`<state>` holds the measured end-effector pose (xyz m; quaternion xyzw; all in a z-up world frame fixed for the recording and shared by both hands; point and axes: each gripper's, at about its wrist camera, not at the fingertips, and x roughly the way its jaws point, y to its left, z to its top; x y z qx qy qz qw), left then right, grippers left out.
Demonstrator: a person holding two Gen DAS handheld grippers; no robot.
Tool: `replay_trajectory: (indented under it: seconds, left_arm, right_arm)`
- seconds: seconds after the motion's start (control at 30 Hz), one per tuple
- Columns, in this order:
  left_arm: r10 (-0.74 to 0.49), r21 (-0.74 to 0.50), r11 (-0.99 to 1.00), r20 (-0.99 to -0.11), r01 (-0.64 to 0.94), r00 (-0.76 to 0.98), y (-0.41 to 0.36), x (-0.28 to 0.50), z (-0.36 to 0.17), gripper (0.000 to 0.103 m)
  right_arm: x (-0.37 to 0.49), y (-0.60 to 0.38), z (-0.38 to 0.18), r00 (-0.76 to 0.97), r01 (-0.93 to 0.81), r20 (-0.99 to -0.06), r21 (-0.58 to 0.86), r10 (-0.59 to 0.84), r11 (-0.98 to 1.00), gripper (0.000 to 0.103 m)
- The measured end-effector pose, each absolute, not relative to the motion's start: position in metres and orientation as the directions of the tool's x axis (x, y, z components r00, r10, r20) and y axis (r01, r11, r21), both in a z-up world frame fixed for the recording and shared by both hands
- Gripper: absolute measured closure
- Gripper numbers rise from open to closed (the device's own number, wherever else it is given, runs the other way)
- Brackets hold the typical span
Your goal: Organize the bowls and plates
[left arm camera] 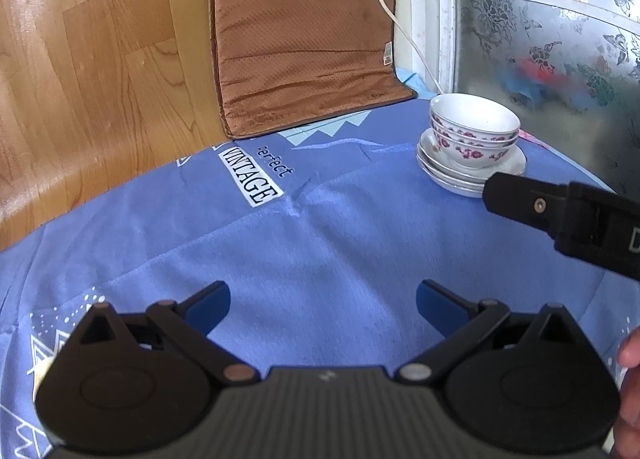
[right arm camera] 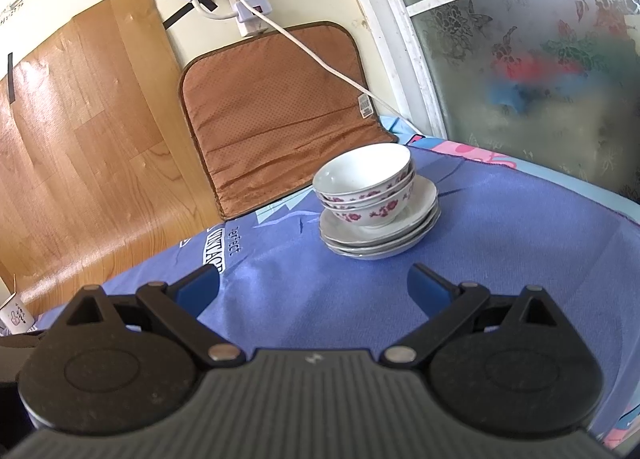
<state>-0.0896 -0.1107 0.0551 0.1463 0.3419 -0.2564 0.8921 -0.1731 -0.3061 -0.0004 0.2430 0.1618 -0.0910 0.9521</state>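
1. Your right tongs (right arm camera: pixel 314 291) face the stack almost head-on: the bowls (right arm camera: pixel 366 187) and plates (right arm camera: pixel 420 201) lie straight ahead and slightly right of the gap between the fingers, near but not touching.
2. Your left tongs (left arm camera: pixel 323 307) are further off. From them the stack sits ahead and well to the right, with the right tool's dark body crossing in front of the plates' near edge in that view. I judge the right hand the nearer one for any next touch.
3. Both tongs are spread wide and hold nothing; blue cloth (right arm camera: pixel 520 239) shows between each pair of fingers.
4. The stack has no long axis to line up with: round bowls nested mouth-up inside one another, sitting on round plates piled flat. Any approach would be to a rim from the side, and the near rims face your right tongs.
5. Contents: the top bowl looks empty, white inside. The bowls below are hidden except for their flowered rims. How many plates there are I cannot count for sure; several edges show.
6. The stack stands on the surface toward its far right corner, close to the frosted window (right arm camera: pixel 540 59) and just beside the brown cushion (right arm camera: pixel 276 111) leaning on the wall.
7. With bowls on plates in one pile, the task looks about finished.
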Motion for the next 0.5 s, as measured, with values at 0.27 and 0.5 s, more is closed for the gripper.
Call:
replay_trajectory:
  seconds: [0.27,0.5]
  left_arm:
    - [-0.361,0.08,0.822,-0.694,0.564,0.623,-0.1109,-0.088,0.0539,0.0]
    - [-0.36,0.063,0.824,-0.708,0.563,0.607,-0.11,-0.0865,0.0528,0.0]
  right_arm:
    - [-0.1742,-0.3064,-0.0003,0.932,0.253,-0.348,0.434,-0.098,0.865,0.001]
    - [-0.1737,-0.3086,-0.0016,0.931,0.257,-0.351,0.442,-0.098,0.86,0.002]
